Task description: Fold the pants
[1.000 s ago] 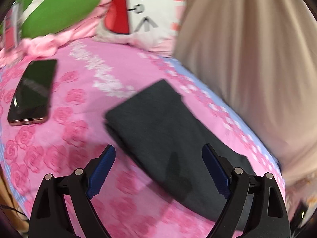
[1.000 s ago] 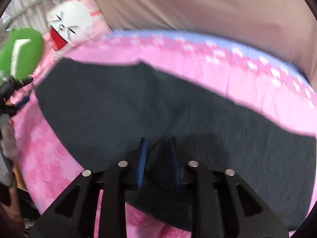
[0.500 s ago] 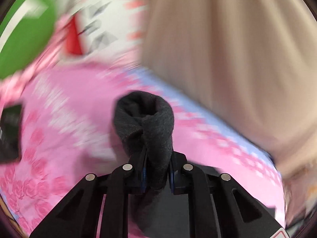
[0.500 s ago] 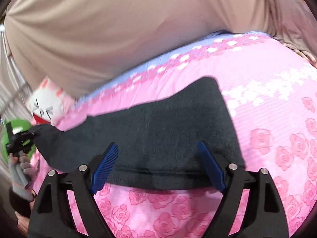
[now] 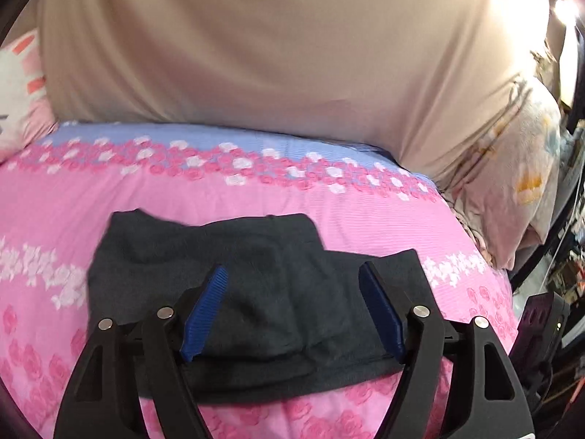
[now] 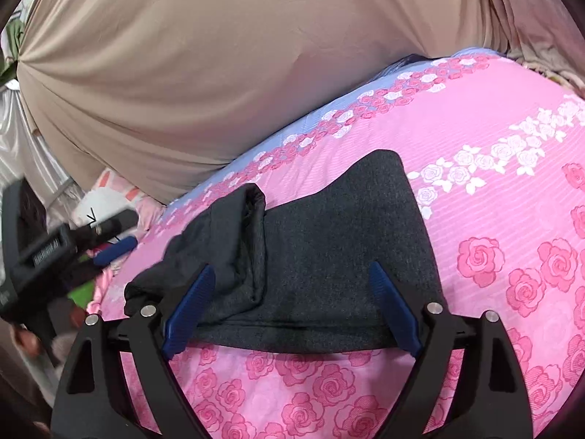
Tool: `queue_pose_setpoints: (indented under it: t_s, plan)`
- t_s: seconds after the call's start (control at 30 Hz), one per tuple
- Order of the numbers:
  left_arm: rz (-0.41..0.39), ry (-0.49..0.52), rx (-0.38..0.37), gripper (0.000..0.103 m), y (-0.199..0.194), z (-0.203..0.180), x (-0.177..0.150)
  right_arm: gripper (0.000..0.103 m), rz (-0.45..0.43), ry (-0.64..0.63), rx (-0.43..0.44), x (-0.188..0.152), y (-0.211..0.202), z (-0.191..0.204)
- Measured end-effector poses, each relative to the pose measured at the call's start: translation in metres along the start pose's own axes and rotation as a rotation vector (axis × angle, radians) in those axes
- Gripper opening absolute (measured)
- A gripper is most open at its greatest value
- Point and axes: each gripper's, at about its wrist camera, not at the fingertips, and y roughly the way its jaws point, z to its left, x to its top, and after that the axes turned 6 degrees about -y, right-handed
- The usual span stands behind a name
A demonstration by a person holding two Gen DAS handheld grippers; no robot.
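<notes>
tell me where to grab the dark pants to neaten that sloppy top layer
Grip the rumpled folded-over end of the dark pants, the raised flap on their left part. It sits thick and bunched above the flat layer, so its rolled edge probably gives the fingers something to close on. Come in low from the left with the left gripper, which is open; the right gripper is open too.

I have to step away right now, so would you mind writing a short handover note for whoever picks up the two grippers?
Left gripper: open, holding nothing, hovering over the pants.
Right gripper: open, empty, also over the pants.
Pants: dark grey, lying on the pink rose bedspread, folded into a short stack; one end is laid over the rest.
Done: the fold-over is made and both grippers are free of the cloth.
Left: the top layer looks bunched and skewed, so probably square it up and flatten it.
</notes>
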Motion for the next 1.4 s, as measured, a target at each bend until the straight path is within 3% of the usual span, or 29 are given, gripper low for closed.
queue_pose_setpoints:
  t_s: [0.23,0.37,0.5,0.57,0.6,0.63,0.77,0.8,0.83,0.87,0.9,0.97,1.0,1.07,1.13,1.17,1.2,1.23,1.27,1.33,1.37,1.4]
  plan:
    - [-0.088,-0.103,0.173,0.075,-0.033,0.081,0.005,0.085,0.142,-0.012,0.1,0.008,0.043,0.034]
    - [-0.084,-0.171,0.206,0.075,-0.048,0.126,-0.009,0.086,0.185,-0.057,0.013,0.006,0.072,0.054]
    - [-0.059,-0.197,0.221,0.075,-0.059,0.158,-0.024,0.085,0.214,-0.067,0.096,-0.001,0.076,0.072]
    - [-0.041,-0.207,0.209,0.076,-0.06,0.171,-0.033,0.062,0.262,-0.111,0.074,-0.006,0.087,0.081]
    - [-0.03,-0.206,0.196,0.076,-0.058,0.173,-0.037,0.041,0.275,-0.133,0.039,-0.005,0.093,0.084]
    - [-0.02,-0.203,0.187,0.076,-0.056,0.173,-0.04,0.031,0.287,-0.156,0.017,-0.002,0.096,0.087]
    - [0.015,-0.163,0.119,0.076,-0.051,0.162,-0.046,0.025,0.148,-0.169,0.111,0.042,0.051,0.105]
    - [0.017,-0.151,0.107,0.077,-0.051,0.158,-0.047,0.015,0.105,-0.198,0.095,0.052,0.036,0.108]
    - [0.018,-0.129,0.092,0.081,-0.052,0.151,-0.049,0.013,0.092,-0.232,0.045,0.054,0.031,0.108]
    - [0.017,-0.116,0.088,0.083,-0.051,0.146,-0.051,0.014,0.122,-0.255,0.018,0.052,0.036,0.103]
    - [0.017,-0.099,0.085,0.086,-0.049,0.142,-0.053,0.017,0.211,-0.257,-0.001,0.042,0.051,0.091]
    - [0.052,-0.056,0.076,0.086,-0.04,0.131,-0.058,0.021,0.333,-0.194,-0.076,0.02,0.075,0.063]
    - [0.073,-0.033,0.067,0.086,-0.035,0.125,-0.06,0.021,0.368,-0.14,-0.057,0.01,0.081,0.051]
    - [0.091,0.015,0.09,0.086,-0.026,0.116,-0.065,0.027,0.345,-0.042,0.007,0.006,0.078,0.037]
    - [0.092,0.042,0.121,0.086,-0.017,0.112,-0.067,0.072,0.327,0.03,0.064,0.01,0.08,0.029]
    - [0.092,0.042,0.135,0.084,-0.013,0.112,-0.066,0.076,0.323,0.051,0.105,0.013,0.084,0.028]
    - [0.09,0.04,0.135,0.076,-0.009,0.114,-0.065,0.076,0.337,0.051,0.13,0.014,0.09,0.031]
    - [0.092,0.039,0.132,0.059,-0.007,0.116,-0.064,0.076,0.355,0.053,0.155,0.015,0.097,0.034]
    - [0.096,0.036,0.137,0.05,-0.005,0.119,-0.063,0.076,0.376,0.072,0.183,0.015,0.108,0.035]
    - [0.093,0.044,0.17,0.009,-0.005,0.126,-0.06,0.076,0.399,0.081,0.233,0.014,0.121,0.041]
    - [0.091,0.042,0.181,0.009,-0.006,0.133,-0.058,0.07,0.406,0.073,0.261,0.013,0.126,0.046]
    - [0.093,0.029,0.171,0.008,-0.006,0.138,-0.056,0.049,0.426,0.075,0.275,0.012,0.134,0.051]
